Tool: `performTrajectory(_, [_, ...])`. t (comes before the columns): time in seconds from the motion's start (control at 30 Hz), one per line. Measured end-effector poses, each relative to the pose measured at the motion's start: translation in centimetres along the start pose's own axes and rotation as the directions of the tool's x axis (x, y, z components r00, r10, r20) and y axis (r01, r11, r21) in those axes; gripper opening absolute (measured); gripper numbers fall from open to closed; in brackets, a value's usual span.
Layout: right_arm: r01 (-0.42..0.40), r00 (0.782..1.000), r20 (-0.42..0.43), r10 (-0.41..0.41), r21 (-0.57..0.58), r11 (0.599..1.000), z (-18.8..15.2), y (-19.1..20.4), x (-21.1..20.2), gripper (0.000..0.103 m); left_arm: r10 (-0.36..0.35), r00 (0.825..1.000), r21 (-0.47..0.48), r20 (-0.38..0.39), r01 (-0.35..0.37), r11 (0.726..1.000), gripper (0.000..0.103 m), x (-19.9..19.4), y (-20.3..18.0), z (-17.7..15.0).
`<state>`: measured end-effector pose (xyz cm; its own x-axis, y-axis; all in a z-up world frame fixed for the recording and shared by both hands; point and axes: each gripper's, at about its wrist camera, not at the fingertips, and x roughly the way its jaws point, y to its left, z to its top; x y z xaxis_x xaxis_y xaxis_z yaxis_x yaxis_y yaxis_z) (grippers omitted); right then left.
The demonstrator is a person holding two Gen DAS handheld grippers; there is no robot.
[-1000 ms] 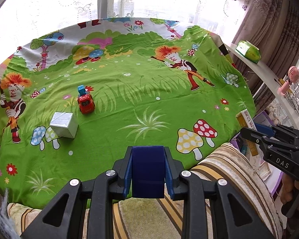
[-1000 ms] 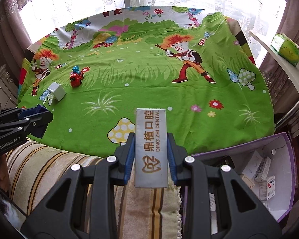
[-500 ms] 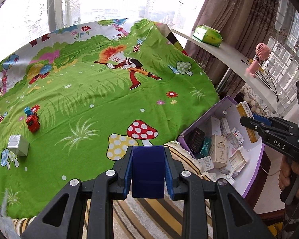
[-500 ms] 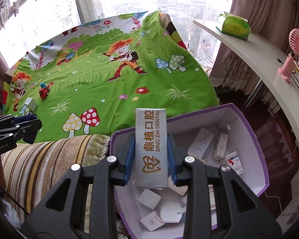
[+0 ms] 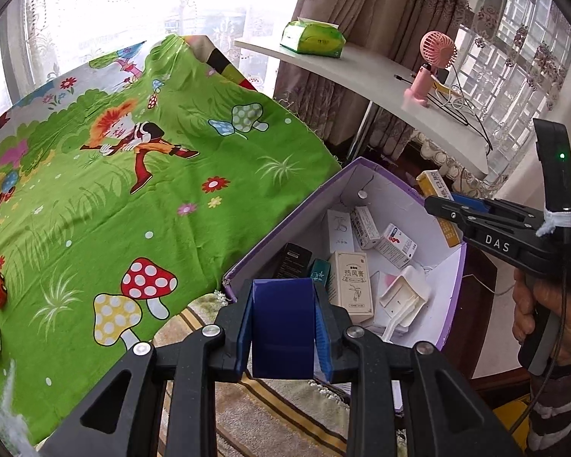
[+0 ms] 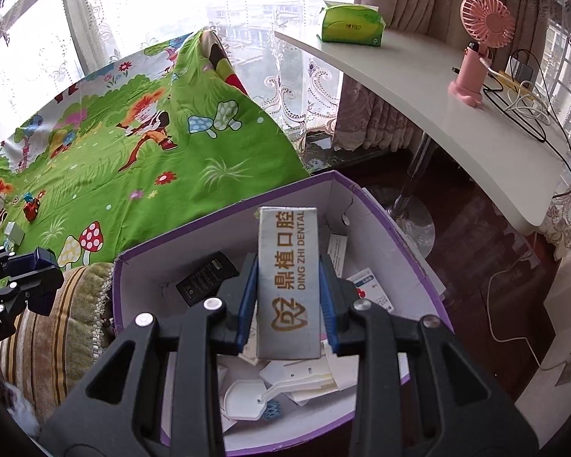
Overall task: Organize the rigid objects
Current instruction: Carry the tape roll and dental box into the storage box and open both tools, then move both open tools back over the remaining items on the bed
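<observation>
My left gripper (image 5: 283, 327) is shut on a dark blue box (image 5: 283, 339), held over the striped cushion beside the purple box (image 5: 285, 224). My right gripper (image 6: 287, 297) is shut on a silver dental box (image 6: 288, 285) with gold letters, held above the open purple box (image 6: 377, 205), which holds several small cartons. The right gripper also shows at the right of the left wrist view (image 5: 437, 205), over the box. A red toy car (image 6: 31, 207) and a small silver box (image 6: 13, 233) lie on the green cartoon sheet (image 6: 133, 160).
A white curved shelf (image 6: 456, 114) at the right carries a green tissue pack (image 6: 350, 24), a pink fan (image 6: 479, 49) and cables. A striped cushion (image 6: 57, 323) lies in front of the sheet. Dark floor lies beyond the purple box.
Both grippers have swung right, away from the green sheet, with their boxes still held. The right gripper now hangs over the open purple box; the left is nearer its edge.
</observation>
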<state>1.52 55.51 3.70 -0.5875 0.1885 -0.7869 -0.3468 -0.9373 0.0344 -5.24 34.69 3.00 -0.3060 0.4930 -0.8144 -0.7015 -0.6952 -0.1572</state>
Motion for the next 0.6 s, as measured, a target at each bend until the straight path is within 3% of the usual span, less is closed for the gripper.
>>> performTrajectory(0.17, [0.007,1.0,-0.002,-0.007,0.024,1.0,0.0,-1.0,0.2,0.037,-0.039,0.999,0.01,0.003,0.039,0.999,0.032,0.6,-1.0,0.8])
performTrajectory(0.23, [0.004,1.0,0.0,-0.004,0.036,0.999,0.0,-1.3,0.2,0.055,-0.035,0.999,0.01,0.003,0.035,0.999,0.042,0.7,-1.1,0.9])
performTrajectory(0.3, [-0.004,1.0,0.009,0.004,0.041,0.999,0.0,-1.3,0.0,0.064,-0.034,0.999,0.008,0.002,0.034,0.999,0.043,0.7,-1.0,0.8])
performTrajectory(0.6, [-0.02,1.0,0.011,0.02,0.004,1.0,0.3,0.3,-0.2,0.065,-0.009,1.0,0.007,0.02,0.009,1.0,0.043,0.0,-0.5,0.7])
